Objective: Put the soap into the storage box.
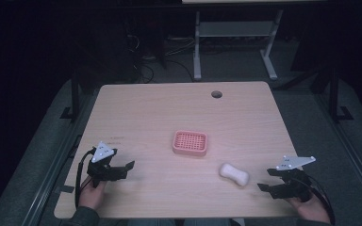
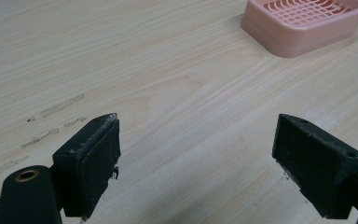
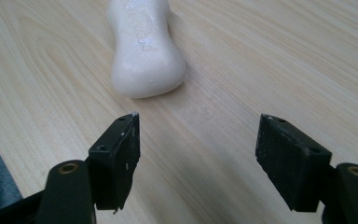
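The right hand-held gripper (image 3: pixel 198 158) had its jaws apart and empty; the soap bar (image 3: pixel 144 49) lay just ahead, slightly left. A sideways approach could push the slippery bar across the worktop (image 3: pixel 279 60).

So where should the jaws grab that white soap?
Probably across the narrow waist of the soap bar, where its peanut shape pinches in. It lies flat, its end toward the open right gripper, so come from that side, one jaw along each long side.
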